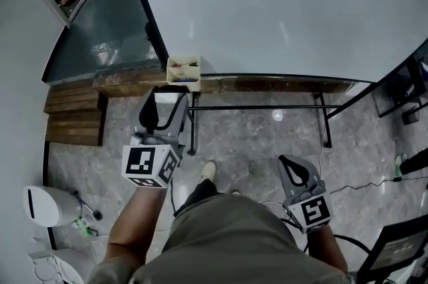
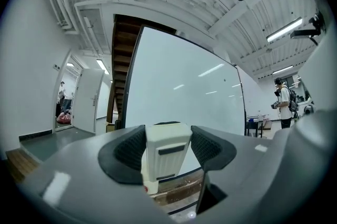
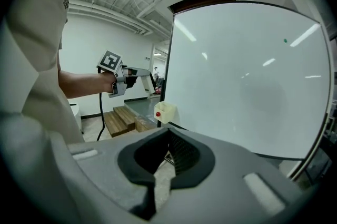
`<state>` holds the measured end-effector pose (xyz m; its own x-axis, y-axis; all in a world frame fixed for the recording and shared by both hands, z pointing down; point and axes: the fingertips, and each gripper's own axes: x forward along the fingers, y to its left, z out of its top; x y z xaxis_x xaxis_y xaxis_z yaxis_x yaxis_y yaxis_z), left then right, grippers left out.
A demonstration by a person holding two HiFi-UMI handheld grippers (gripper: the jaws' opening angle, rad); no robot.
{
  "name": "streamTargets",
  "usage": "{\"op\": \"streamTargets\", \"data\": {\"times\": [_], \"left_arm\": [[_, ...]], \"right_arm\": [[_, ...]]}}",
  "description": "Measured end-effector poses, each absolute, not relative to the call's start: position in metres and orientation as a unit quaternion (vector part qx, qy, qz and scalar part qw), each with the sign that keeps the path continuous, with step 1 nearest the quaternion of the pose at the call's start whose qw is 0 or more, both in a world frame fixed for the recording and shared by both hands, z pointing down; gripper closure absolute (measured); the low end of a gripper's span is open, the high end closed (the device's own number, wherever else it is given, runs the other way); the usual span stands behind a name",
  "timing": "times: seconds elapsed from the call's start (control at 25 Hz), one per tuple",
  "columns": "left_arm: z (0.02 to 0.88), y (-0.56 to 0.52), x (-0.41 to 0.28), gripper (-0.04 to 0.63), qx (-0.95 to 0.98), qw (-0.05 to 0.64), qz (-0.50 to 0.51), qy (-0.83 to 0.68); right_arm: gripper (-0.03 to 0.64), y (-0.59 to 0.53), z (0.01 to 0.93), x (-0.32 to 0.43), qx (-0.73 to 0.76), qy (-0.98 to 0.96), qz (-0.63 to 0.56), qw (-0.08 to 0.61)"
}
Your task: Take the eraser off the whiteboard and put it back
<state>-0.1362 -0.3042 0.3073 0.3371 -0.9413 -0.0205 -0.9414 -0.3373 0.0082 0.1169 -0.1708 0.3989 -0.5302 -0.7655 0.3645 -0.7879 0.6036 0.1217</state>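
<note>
Short of the whiteboard (image 1: 281, 9), the eraser (image 2: 166, 162) was clamped in the left gripper (image 2: 167, 146).
Eraser upright, whiteboard straight ahead; right gripper (image 3: 168, 149) closed, empty.

Head view steeply down, 2 gripper views forward, the whiteboard (image 1: 281, 9) common to all 3.

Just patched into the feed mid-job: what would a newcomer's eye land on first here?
The big whiteboard fills the upper right of the head view. Next comes the white eraser clamped in the left gripper, held off the board near the small cream tray at the board's lower left corner. The right gripper hangs shut and empty at the lower right.
</note>
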Motion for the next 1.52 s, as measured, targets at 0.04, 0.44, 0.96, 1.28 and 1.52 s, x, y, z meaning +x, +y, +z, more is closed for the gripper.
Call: {"op": "streamTargets", "data": {"times": [0.04,0.44,0.96,1.28,1.52], "left_arm": [[0.313,-0.312,-0.136,0.322,-0.818,0.0,0.007,0.575],[0.368,-0.389,-0.132,0.322,-0.818,-0.024,-0.034,0.573],[0.443,-0.456,-0.14,0.322,-0.809,-0.057,-0.085,0.579],[0.474,-0.465,-0.137,0.322,-0.803,-0.065,-0.115,0.58],[0.491,-0.467,-0.137,0.321,-0.803,-0.077,-0.124,0.578]], "right_arm": [[0.614,-0.173,0.399,0.119,0.45,-0.871,0.031,0.195],[0.614,-0.192,0.405,0.132,0.495,-0.842,0.047,0.209],[0.614,-0.217,0.409,0.131,0.527,-0.814,0.073,0.233],[0.614,-0.226,0.408,0.127,0.532,-0.806,0.086,0.243],[0.614,-0.23,0.413,0.124,0.529,-0.807,0.091,0.244]]}}
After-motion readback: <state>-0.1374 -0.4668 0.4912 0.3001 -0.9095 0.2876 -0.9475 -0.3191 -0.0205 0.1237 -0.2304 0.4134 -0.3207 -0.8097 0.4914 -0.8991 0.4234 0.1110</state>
